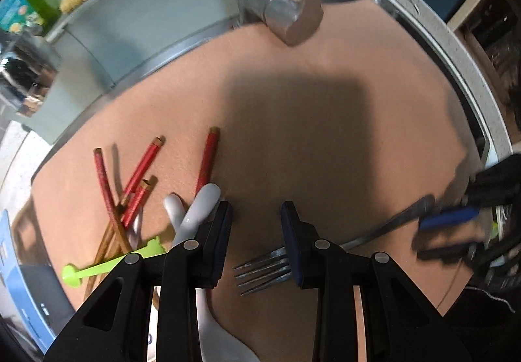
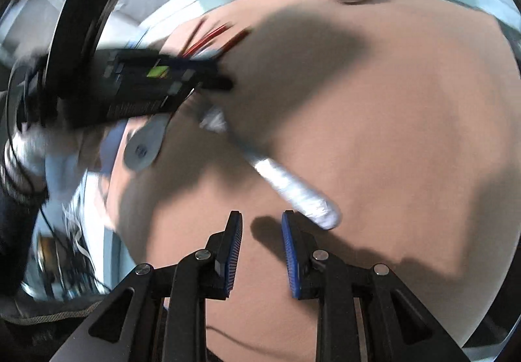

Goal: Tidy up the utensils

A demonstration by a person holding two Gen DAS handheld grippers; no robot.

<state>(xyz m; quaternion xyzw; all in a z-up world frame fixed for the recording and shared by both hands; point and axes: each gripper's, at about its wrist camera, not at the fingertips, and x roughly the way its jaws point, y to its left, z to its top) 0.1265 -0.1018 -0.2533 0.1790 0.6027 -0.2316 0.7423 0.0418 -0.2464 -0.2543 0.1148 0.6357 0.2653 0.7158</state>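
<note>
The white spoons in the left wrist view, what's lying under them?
A red chopstick runs under the crossed white spoons, its far end showing on the brown board. Its lower part and the spoons' bowls are hidden behind the left gripper.

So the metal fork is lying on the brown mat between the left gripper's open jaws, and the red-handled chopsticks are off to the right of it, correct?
Not quite. In the left wrist view the red-handled chopsticks lie to the left of the metal fork, not the right. The fork does lie on the brown mat between the left gripper's open jaws.

Steel fork point(image 1: 263, 267) lies flat on brown board; red-wrapped chopsticks point(image 1: 136, 186) scattered nearby
</note>
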